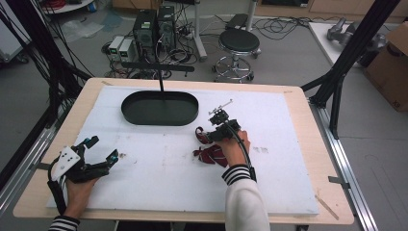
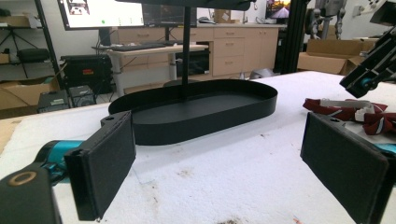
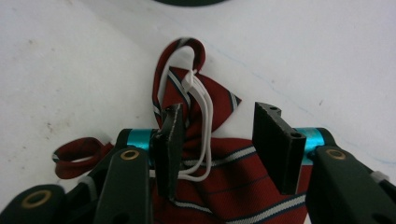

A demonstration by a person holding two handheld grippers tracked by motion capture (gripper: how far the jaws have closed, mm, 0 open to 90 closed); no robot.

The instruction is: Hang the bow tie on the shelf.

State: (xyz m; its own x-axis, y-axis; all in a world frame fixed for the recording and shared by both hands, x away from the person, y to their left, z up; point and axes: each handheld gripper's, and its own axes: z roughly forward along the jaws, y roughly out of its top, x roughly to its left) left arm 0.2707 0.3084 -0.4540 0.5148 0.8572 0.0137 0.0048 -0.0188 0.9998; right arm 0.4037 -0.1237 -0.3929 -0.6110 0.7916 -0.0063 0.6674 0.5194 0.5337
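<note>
A red striped tie [image 1: 208, 155] with a white elastic strap lies bunched on the white sheet, right of centre. My right gripper [image 1: 215, 129] hangs over its far end. In the right gripper view this gripper [image 3: 219, 113] is open, its jaws straddling the tie [image 3: 219, 158]. The left jaw touches the cloth beside the white strap [image 3: 204, 112]. My left gripper [image 1: 102, 149] rests at the table's near left, open wide and empty. The left gripper view looks between this gripper's [image 2: 224, 154] jaws at the black oval tray [image 2: 210, 123] and the tie [image 2: 345, 109].
The black oval tray [image 1: 159, 120] sits at the back centre of the white sheet [image 1: 159, 183], with a thin black post [image 1: 161, 84] rising from it. Black frame struts [image 1: 344, 62] flank the table. A stool [image 1: 238, 45] and computer cases [image 1: 154, 29] stand beyond.
</note>
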